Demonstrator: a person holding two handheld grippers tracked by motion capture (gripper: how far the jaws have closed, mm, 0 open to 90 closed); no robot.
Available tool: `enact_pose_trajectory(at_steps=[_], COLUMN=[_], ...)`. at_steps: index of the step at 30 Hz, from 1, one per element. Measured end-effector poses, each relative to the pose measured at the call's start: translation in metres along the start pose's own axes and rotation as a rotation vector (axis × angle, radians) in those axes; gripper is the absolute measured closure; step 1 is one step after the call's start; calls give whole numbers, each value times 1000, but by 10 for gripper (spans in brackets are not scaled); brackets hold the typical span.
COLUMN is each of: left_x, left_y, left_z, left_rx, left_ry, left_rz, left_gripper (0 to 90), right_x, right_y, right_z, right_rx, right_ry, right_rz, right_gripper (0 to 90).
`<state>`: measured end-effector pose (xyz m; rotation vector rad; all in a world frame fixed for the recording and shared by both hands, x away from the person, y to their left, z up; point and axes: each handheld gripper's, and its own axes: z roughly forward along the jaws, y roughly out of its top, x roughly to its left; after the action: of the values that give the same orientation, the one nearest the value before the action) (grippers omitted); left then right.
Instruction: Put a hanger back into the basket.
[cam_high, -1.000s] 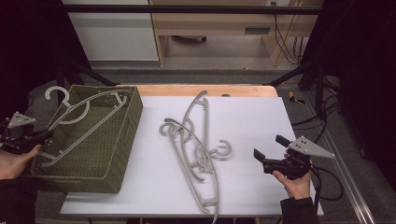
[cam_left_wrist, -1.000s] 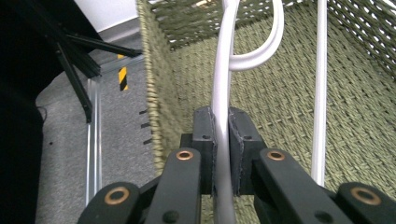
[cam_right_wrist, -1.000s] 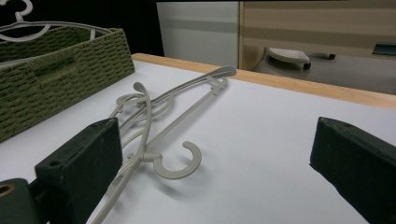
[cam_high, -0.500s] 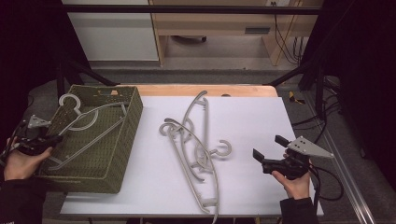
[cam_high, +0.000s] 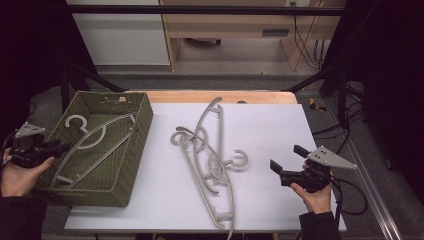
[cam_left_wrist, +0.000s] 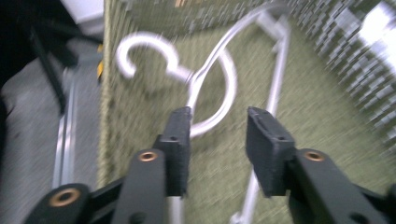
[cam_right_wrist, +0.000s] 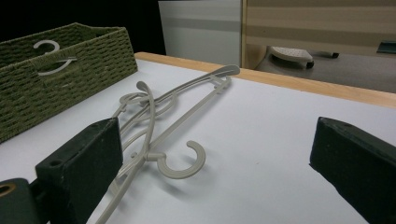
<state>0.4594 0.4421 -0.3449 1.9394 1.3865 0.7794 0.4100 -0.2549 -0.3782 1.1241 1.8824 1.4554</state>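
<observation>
Your hanger (cam_high: 92, 145) now lies released in the basket (cam_high: 135, 145), hook far-left, long axis diagonal; your left gripper (cam_high: 55, 148) has just opened narrowly, empty.

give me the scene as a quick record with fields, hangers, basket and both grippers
work in hand: putting hangers into the basket
basket: green woven, at the table's left
hanger in basket: lying inside, hook toward the far left corner
hangers on table: tangled pile on the white sheet, between basket and right gripper
left gripper: at the basket's left rim, fingers have just been opening, nothing gripped
right gripper: open, empty, aimed at the pile
</observation>
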Motion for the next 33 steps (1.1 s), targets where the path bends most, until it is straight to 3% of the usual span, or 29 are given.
enact_pose_trajectory(at_steps=[4,8,16,22,26,33], left_x=[-17,-37,-84,-123,-145,-166], left_y=[4,7,9,11,8,3], left_z=[-12,-19,-17,-9,-4,8], left_rx=[-122,-211,-321,-345,-365,-345], left_ry=[-61,-133,-283,-332,-367,-405], left_rz=[-23,-34,-47,4,34,70], left_gripper=[483,404,259,158,139,127], right_x=[0,-1,0,2,3,6], right_y=[0,0,0,0,1,1], right_z=[0,0,1,2,2,4], right_rx=[-4,-2,3,9,4,17], right_ry=[-4,-2,-2,2,11,15], right_rz=[6,2,8,7,9,5], right_gripper=[27,27,27,27,27,28])
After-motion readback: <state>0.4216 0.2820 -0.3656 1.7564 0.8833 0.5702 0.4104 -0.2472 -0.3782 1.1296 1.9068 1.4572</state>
